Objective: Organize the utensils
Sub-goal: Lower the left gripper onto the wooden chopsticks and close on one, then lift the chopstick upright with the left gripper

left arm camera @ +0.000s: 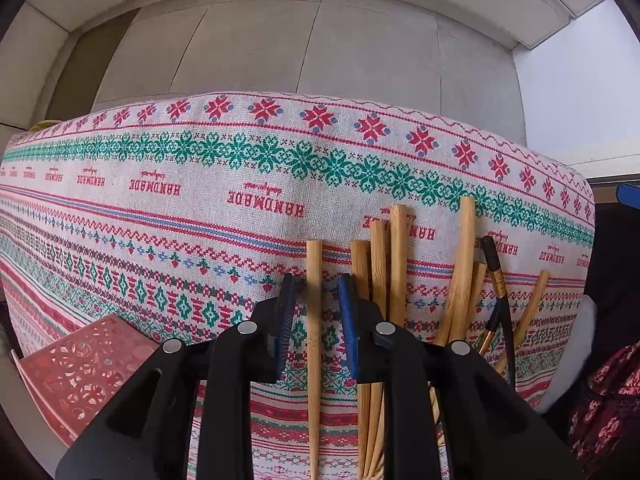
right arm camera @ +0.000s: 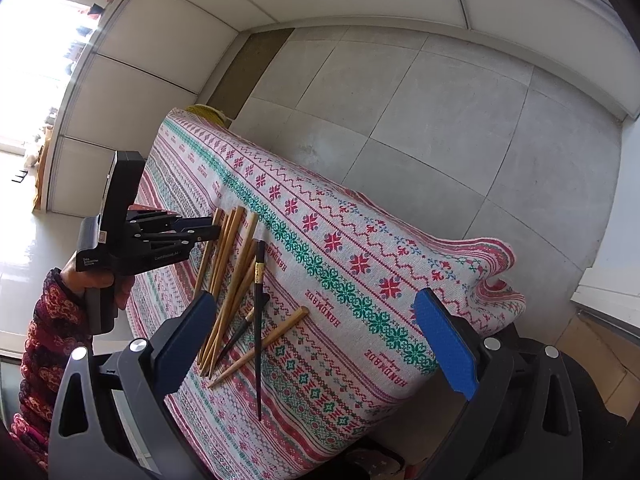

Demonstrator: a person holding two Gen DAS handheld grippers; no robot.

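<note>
Bamboo is what I am after: one pale bamboo chopstick point(left arm camera: 314, 320) lies on the patterned woven tablecloth point(left arm camera: 168, 208), just left of the loose pile of bamboo chopsticks point(left arm camera: 384, 288), and my left gripper point(left arm camera: 316, 312) straddles it with the pads not yet pressing. I'd clamp squarely and lift straight up (the pile sits very near). My right gripper point(right arm camera: 336, 344) hangs wide apart, holding nothing.

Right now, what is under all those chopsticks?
The chopsticks lie on a patterned tablecloth that says HANDMADE. The table beneath it is covered, so it cannot be seen.
</note>
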